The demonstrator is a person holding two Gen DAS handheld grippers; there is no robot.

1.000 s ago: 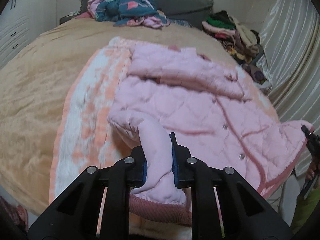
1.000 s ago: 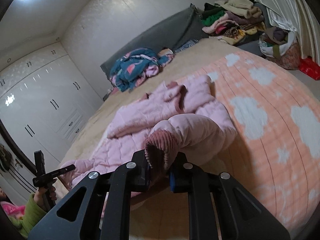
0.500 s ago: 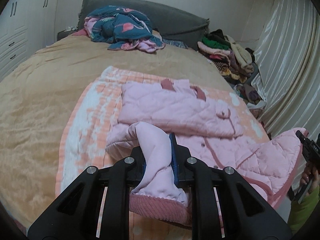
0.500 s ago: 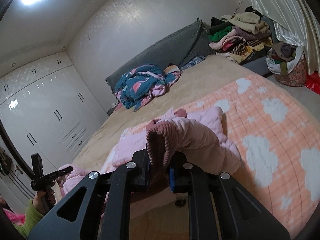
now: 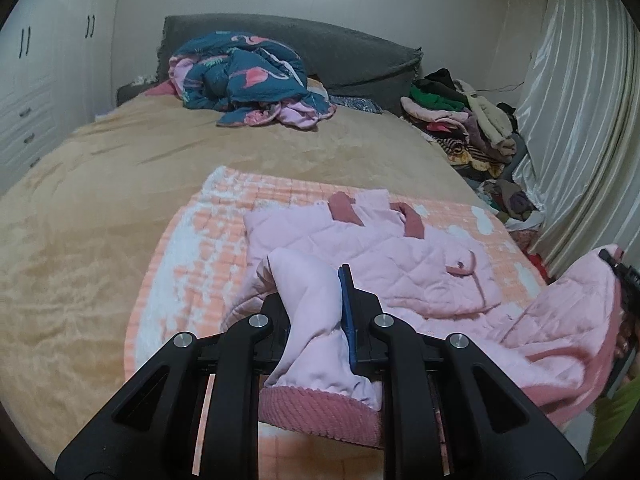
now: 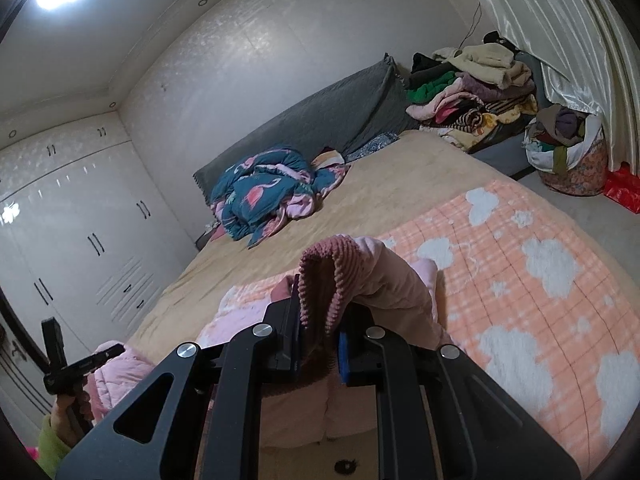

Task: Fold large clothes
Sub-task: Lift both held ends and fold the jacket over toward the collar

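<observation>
A pink quilted jacket (image 5: 404, 264) lies on an orange-and-white blanket (image 5: 208, 240) on the bed, collar toward the headboard. My left gripper (image 5: 316, 320) is shut on one bottom corner of the jacket, its ribbed hem hanging below the jaws. My right gripper (image 6: 320, 320) is shut on the other bottom corner of the jacket (image 6: 380, 276), its ribbed hem (image 6: 324, 272) sticking up between the jaws. Both corners are held above the bed. The right gripper also shows at the right edge of the left wrist view (image 5: 624, 280), and the left gripper at the lower left of the right wrist view (image 6: 80, 364).
The bed has a tan cover (image 5: 120, 184) and a grey headboard (image 5: 340, 60). A blue flamingo quilt (image 5: 244, 76) is bunched near the headboard. A pile of clothes (image 5: 460, 120) and a full basket (image 6: 568, 156) stand by the curtain (image 5: 580, 120). White wardrobes (image 6: 80, 240) line the left wall.
Both grippers have lifted the jacket's bottom corners up and toward the collar. The lower half of the jacket has risen off the blanket and folds over the upper half.
</observation>
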